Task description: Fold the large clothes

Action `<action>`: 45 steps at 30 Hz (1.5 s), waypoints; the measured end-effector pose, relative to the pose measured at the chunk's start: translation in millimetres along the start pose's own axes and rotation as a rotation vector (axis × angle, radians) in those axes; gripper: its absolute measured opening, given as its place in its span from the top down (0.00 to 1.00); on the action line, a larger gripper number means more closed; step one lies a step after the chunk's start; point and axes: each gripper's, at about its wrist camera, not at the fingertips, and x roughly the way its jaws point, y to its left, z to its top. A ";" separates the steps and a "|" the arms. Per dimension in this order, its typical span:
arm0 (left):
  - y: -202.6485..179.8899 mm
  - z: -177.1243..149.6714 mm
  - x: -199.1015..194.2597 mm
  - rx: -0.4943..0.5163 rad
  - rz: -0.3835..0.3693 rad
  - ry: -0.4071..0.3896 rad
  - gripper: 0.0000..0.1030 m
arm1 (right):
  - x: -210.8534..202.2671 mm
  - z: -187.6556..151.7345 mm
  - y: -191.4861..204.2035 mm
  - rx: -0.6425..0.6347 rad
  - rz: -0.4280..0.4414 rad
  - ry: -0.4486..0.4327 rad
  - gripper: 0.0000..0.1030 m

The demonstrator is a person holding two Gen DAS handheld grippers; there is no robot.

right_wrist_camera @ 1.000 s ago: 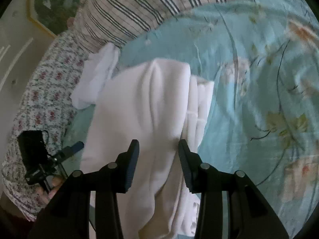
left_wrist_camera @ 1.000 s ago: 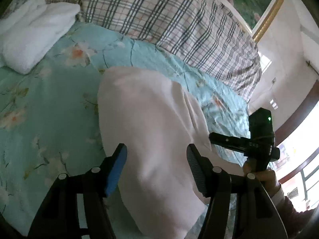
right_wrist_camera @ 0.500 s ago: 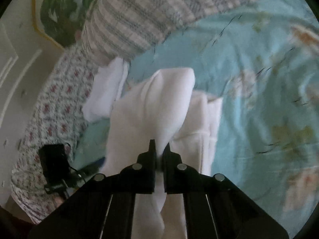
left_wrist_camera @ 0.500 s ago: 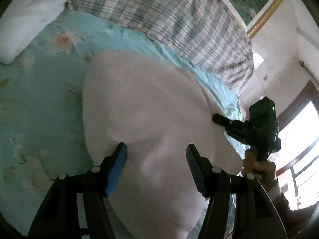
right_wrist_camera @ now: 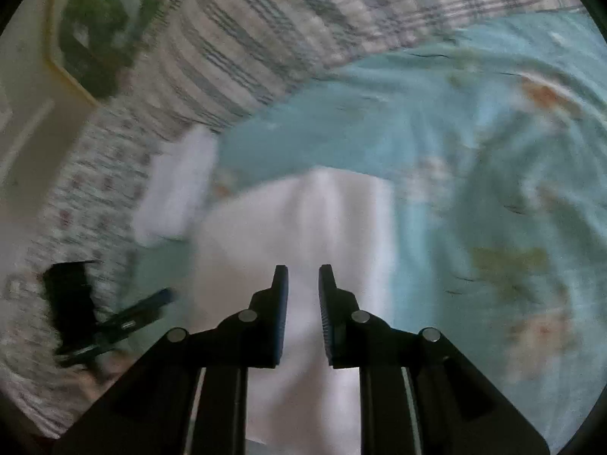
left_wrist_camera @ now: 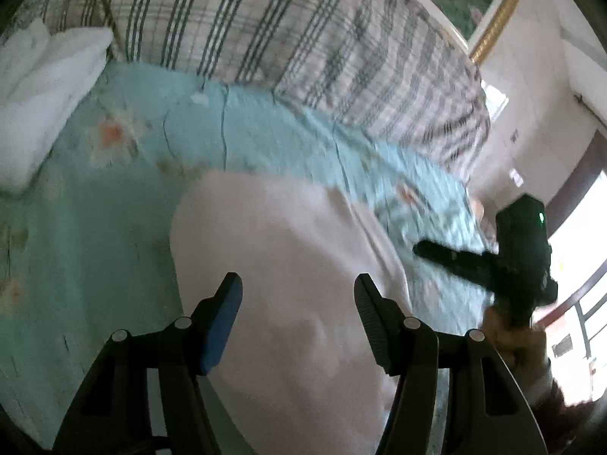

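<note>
here, both grippers' jaws gape over a white garment (left_wrist_camera: 288, 265) on the teal floral bedspread (left_wrist_camera: 95, 235), plaid quilt (left_wrist_camera: 265, 26) behind.

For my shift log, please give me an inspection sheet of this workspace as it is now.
Surface: bed with teal floral sheet.
Job's things: pale pink garment lying folded on the sheet.
Clutter: white folded cloth at the left; plaid blanket behind.
Grippers: left gripper open above the garment; right gripper partly open, holding nothing.
Cables: nothing seen.
Surroundings: framed picture, window.
</note>
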 end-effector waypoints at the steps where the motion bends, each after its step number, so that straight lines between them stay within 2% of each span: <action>1: 0.0 10.1 6.2 0.007 0.000 -0.002 0.41 | 9.8 2.8 4.8 0.025 0.033 0.004 0.83; 2: 0.7 20.9 17.2 0.014 0.014 0.002 0.41 | 22.8 6.3 8.3 0.042 0.060 0.010 0.83; 4: 7.5 33.1 38.8 0.012 0.057 0.030 0.41 | 51.5 12.0 11.0 0.021 0.019 0.014 0.83; 7: 32.6 40.2 76.9 -0.022 0.132 0.100 0.55 | 88.7 14.1 -10.3 0.023 -0.112 0.058 0.83; 9: 50.5 34.5 100.4 -0.026 0.177 0.135 0.88 | 99.3 11.7 -31.4 0.035 -0.174 0.053 0.92; 10: 57.7 31.4 107.3 -0.038 0.176 0.136 0.91 | 101.4 10.5 -39.8 0.051 -0.190 0.041 1.00; 13: 67.9 32.0 111.8 -0.078 0.134 0.124 0.91 | 95.9 9.7 -64.9 0.144 -0.119 0.010 1.00; 16: 59.4 33.2 110.8 -0.040 0.172 0.138 0.91 | 92.8 11.3 -56.9 0.107 -0.147 0.025 1.00; 18: 46.8 32.0 95.7 -0.017 0.195 0.124 0.92 | 86.0 10.2 -51.9 0.107 -0.142 0.033 1.00; 21: 24.3 12.8 55.3 -0.009 0.127 0.088 0.83 | 65.4 3.6 -34.9 0.095 -0.113 0.022 0.98; 24: 2.1 -19.8 15.0 0.011 0.038 0.055 0.83 | 37.8 -16.3 -11.4 0.018 -0.089 0.019 0.97; 26: -14.0 -43.9 -1.7 0.028 -0.027 0.062 0.83 | 27.4 -32.5 -2.2 -0.018 -0.079 0.039 0.97; 28: -31.2 -70.6 -12.1 0.068 -0.048 0.081 0.83 | 16.2 -55.9 6.2 -0.063 -0.085 0.073 0.97; 30: -39.8 -95.3 -7.9 0.096 -0.020 0.135 0.83 | 9.9 -74.3 7.7 -0.104 -0.104 0.097 0.97; 31: -39.9 -106.3 -2.5 0.104 0.029 0.159 0.83 | 8.5 -85.1 7.0 -0.130 -0.141 0.112 0.97; 34: -33.2 -120.3 -1.0 0.100 0.050 0.145 0.84 | 17.5 -104.8 -5.1 -0.156 -0.265 0.160 0.97; 37: -31.4 -123.6 1.7 0.080 0.056 0.134 0.84 | 17.1 -110.7 -24.0 -0.102 -0.228 0.145 1.00; 42: -43.2 -129.2 6.7 0.147 0.130 0.117 0.85 | 14.7 -113.8 -23.1 -0.131 -0.240 0.143 1.00; 45: -41.0 -132.6 9.3 0.148 0.144 0.098 0.85 | 10.4 -116.6 -26.7 -0.119 -0.232 0.129 1.00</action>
